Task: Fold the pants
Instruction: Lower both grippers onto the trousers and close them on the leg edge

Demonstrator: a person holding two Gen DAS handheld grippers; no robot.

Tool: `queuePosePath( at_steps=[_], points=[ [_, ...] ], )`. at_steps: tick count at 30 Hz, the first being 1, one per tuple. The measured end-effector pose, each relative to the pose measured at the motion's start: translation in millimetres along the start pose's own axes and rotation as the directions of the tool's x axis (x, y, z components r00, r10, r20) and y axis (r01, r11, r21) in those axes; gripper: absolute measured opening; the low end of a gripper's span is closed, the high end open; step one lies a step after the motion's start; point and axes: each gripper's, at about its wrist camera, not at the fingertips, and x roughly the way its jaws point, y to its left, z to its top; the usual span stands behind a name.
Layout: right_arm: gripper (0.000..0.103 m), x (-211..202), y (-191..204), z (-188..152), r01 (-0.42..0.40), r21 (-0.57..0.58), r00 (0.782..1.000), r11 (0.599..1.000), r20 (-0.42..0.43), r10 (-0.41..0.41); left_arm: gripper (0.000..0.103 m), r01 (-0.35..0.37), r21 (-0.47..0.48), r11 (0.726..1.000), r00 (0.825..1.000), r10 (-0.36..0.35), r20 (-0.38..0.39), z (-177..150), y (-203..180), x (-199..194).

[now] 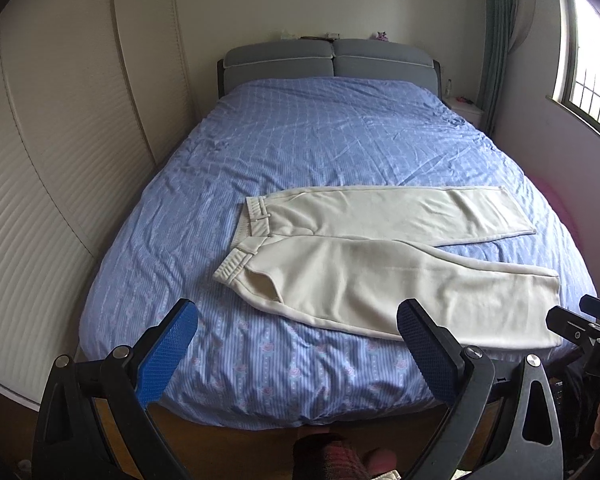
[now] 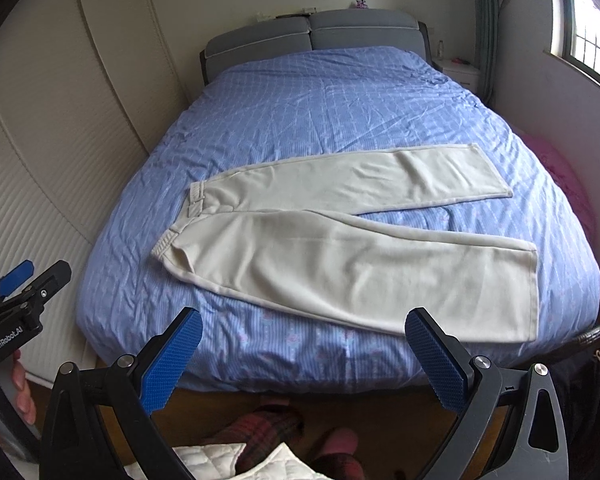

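Note:
Cream pants [image 1: 380, 264] lie flat on the blue bedspread [image 1: 320, 144], waistband to the left, both legs spread apart toward the right; they also show in the right wrist view [image 2: 340, 252]. My left gripper [image 1: 298, 330] is open and empty, held above the bed's near edge, just short of the near leg. My right gripper [image 2: 304, 332] is open and empty, also near the bed's front edge below the near leg. The right gripper shows at the left wrist view's right edge [image 1: 588, 328]; the left gripper shows at the right wrist view's left edge [image 2: 24, 284].
A grey padded headboard [image 1: 328, 60] stands at the far end. White wardrobe doors [image 1: 60, 160] run along the left. A window [image 1: 592, 80] and a nightstand [image 1: 466, 110] are on the right. The person's slippered feet [image 2: 284, 436] are on the wooden floor below.

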Motion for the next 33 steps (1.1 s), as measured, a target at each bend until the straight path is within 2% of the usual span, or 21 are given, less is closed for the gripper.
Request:
queuePosePath(
  at_steps=[6,10,13,18,23,28,30,32,33],
  points=[
    [0.102,82,29,10,0.001,0.111,0.992,0.994,-0.125,0.012,0.102,0.017,0.076,0.997,0.995,-0.01,-0.098,16,42,87],
    [0.102,139,39,8,0.048,0.191,0.978,0.98,-0.207,-0.007,0.102,0.044,0.166,0.985,0.986,-0.017,-0.165,15,54,147],
    [0.102,179,41,1,0.074,0.257,0.968,0.964,-0.252,-0.007,0.101,0.07,0.182,0.981,0.973,-0.027,-0.228,8,61,192],
    [0.101,234,36,-18,0.127,0.363,0.953,0.923,-0.303,-0.013,0.101,0.143,0.129,0.981,0.931,-0.09,-0.354,-13,67,263],
    [0.097,284,16,-41,0.177,0.459,0.937,0.87,-0.349,-0.007,0.1,0.116,0.104,0.988,0.903,-0.061,-0.426,-31,69,319],
    [0.093,314,-2,-60,0.205,0.548,0.925,0.811,-0.378,0.021,0.099,0.126,-0.031,0.992,0.863,-0.125,-0.49,-40,85,354],
    [0.093,322,-7,-65,0.211,0.571,0.926,0.793,-0.376,0.025,0.099,0.122,-0.113,0.986,0.842,-0.163,-0.514,-44,92,367],
    [0.093,331,-14,-71,0.198,0.622,0.928,0.757,-0.369,0.06,0.098,0.114,-0.189,0.975,0.814,-0.201,-0.545,-50,98,381],
    [0.091,336,-16,-75,0.195,0.649,0.927,0.735,-0.368,0.078,0.094,0.111,-0.213,0.971,0.804,-0.214,-0.555,-53,99,387]
  ],
)
